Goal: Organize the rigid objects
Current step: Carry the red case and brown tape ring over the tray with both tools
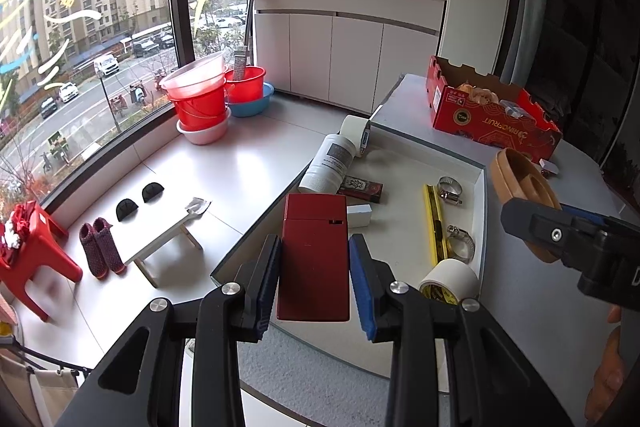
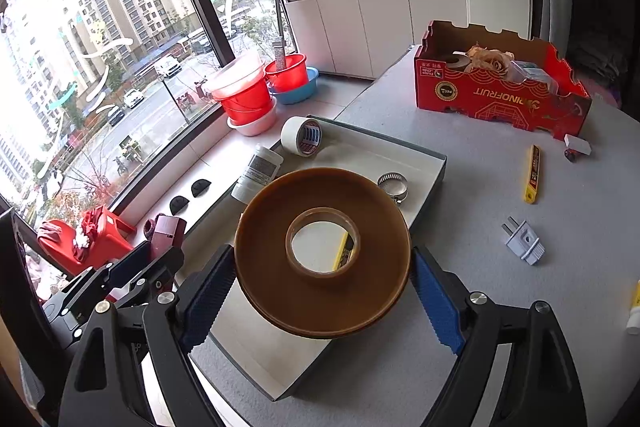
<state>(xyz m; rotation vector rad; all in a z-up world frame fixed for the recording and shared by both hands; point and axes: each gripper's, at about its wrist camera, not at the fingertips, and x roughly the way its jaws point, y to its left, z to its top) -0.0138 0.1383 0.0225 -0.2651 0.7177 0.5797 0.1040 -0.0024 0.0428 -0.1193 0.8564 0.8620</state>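
1. Hovering over the shallow white tray (image 2: 424, 163) on the grey desk (image 2: 500, 267), both hands are loaded, so the next move is really about where each thing sits relative to the tray.
2. The right gripper (image 2: 322, 289) has its fingers spread wide and clamped on the rim of a big brown tape roll (image 2: 320, 255), one pad on each side. The roll lies roughly flat, hole facing up at the camera, sitting above the near-right part of the tray. You can see the tray floor and a yellow utility knife (image 2: 346, 247) through the hole.
3. The left gripper (image 1: 314, 277) has its fingers squeezed in on a dark red box (image 1: 314, 255). Its long axis runs straight out along the fingers, toward the far end of the tray, and it hangs over the tray's near-left edge.
4. From the left wrist view, the brown roll (image 1: 520, 183) is off to the right, past the tray's right wall.
5. My guess: the roll is closer to free floor, but the hose clamp (image 2: 393, 185) and the knife crowd that side, so it likely needs to go down nearer the middle.
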